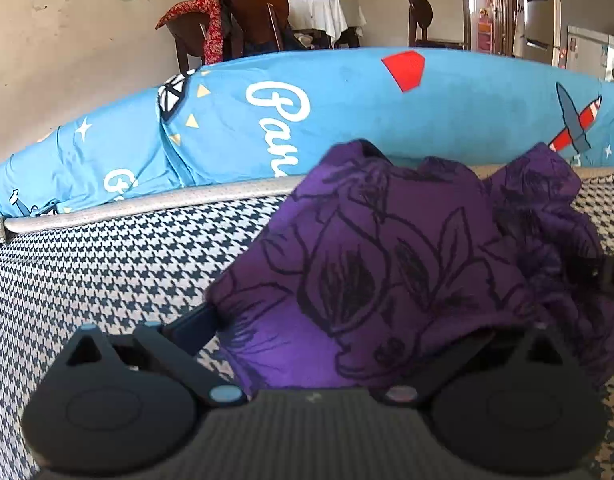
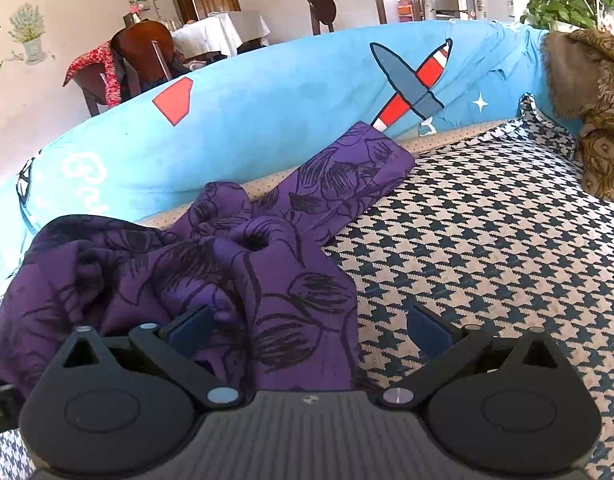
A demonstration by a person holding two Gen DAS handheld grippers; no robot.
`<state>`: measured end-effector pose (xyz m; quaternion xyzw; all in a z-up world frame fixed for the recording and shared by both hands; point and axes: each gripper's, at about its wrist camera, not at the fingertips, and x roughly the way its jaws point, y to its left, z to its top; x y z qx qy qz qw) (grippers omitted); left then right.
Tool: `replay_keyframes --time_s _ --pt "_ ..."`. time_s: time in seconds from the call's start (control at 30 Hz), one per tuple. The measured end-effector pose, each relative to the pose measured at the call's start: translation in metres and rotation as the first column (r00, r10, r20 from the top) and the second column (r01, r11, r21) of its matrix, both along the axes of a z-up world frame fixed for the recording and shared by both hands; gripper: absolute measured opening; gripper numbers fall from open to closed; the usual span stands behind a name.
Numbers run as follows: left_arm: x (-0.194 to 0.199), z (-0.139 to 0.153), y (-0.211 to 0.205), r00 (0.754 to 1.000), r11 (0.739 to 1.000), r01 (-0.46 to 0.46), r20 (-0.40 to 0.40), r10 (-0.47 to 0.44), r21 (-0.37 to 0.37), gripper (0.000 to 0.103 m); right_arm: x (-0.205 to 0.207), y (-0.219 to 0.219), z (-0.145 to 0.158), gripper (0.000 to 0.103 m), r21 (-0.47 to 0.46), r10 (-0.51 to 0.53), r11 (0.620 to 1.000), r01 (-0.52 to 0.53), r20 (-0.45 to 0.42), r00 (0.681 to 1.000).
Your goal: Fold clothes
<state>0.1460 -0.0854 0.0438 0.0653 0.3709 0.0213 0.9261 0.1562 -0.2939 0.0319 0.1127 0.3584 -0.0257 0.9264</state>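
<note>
A bright blue printed cover with a red-and-white plane motif (image 2: 267, 112) runs along the back of the seat. In front of it spreads the black-and-white houndstooth seat cover (image 2: 487, 240), which serves as the folding area. On it lies the task's thing, a crumpled purple garment with black flower outlines (image 2: 235, 264), bunched at the near left with one long part (image 2: 347, 172) stretched toward the blue cover, so it is not yet folded. The right gripper (image 2: 307, 332) has its jaws spread wide, straddling the garment's near edge, probably to pinch it. The left gripper (image 1: 359, 328) is pushed into the cloth; its jaws are largely buried, so I cannot tell their state.
</note>
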Motion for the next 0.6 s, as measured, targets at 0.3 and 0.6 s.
replay_keyframes --time_s 0.3,0.6 --pt "0.001 -0.015 -0.011 1.0 1.0 0.017 -0.008 -0.017 0.021 0.103 -0.016 -0.008 0.019 0.103 0.144 0.09 0.984 -0.108 0.125 0.988" --pt "0.0 -0.014 -0.009 0.999 0.999 0.035 -0.012 -0.035 0.022 0.103 -0.015 0.023 0.024 0.103 0.211 0.276 0.927 -0.309 0.173 0.945"
